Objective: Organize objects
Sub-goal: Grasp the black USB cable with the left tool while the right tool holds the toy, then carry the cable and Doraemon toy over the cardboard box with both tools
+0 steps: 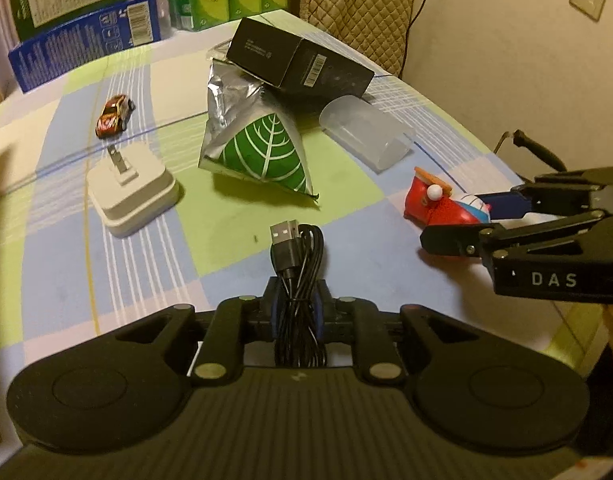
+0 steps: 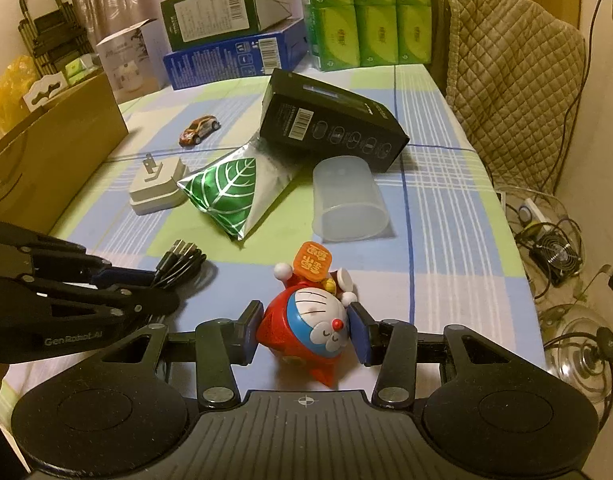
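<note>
A bundled black USB cable (image 1: 298, 280) sits between the pads of my left gripper (image 1: 297, 302), which is shut on it just above the checked tablecloth. The right wrist view shows the same cable (image 2: 182, 262) and my left gripper (image 2: 154, 290) at the left. A red and blue cat figure (image 2: 306, 320) with an orange sign lies on its back between the blue pads of my right gripper (image 2: 306, 330); both pads press its sides. From the left wrist view the figure (image 1: 442, 204) and my right gripper (image 1: 466, 224) are at the right.
On the table (image 2: 438, 240) lie a toy car (image 2: 199, 129), a white plug adapter (image 2: 158, 188), a green leaf foil pouch (image 2: 230, 196), a black box (image 2: 334, 124) and a clear cup (image 2: 346, 204) on its side. A brown carton (image 2: 54, 152) stands left; boxes and green packs (image 2: 370, 12) line the back.
</note>
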Motion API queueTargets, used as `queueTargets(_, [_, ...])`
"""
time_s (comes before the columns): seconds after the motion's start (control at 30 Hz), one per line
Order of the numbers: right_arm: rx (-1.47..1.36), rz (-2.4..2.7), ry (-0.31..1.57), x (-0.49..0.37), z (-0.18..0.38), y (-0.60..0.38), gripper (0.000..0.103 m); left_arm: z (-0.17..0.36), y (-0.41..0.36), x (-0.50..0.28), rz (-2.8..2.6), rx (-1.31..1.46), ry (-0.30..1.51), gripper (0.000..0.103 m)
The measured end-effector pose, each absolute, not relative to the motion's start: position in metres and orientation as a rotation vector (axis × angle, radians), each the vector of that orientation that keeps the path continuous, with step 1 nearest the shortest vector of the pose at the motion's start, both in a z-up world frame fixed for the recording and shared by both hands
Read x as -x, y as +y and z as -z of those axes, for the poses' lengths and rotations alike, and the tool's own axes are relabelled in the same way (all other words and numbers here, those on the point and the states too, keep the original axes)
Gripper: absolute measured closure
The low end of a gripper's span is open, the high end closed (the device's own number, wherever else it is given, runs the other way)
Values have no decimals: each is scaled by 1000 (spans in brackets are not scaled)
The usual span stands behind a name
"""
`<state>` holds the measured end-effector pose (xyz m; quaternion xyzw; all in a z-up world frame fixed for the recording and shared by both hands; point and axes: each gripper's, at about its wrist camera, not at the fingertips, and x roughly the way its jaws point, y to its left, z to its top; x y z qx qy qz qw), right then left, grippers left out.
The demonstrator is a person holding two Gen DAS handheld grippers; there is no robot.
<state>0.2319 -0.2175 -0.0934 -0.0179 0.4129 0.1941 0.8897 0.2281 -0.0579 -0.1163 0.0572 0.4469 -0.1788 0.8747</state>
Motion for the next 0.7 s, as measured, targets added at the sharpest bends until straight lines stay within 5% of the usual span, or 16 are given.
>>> queueTargets(0.7, [52,-452,707,-195,39,-181,61,53,-16,-187,250,55,876,93])
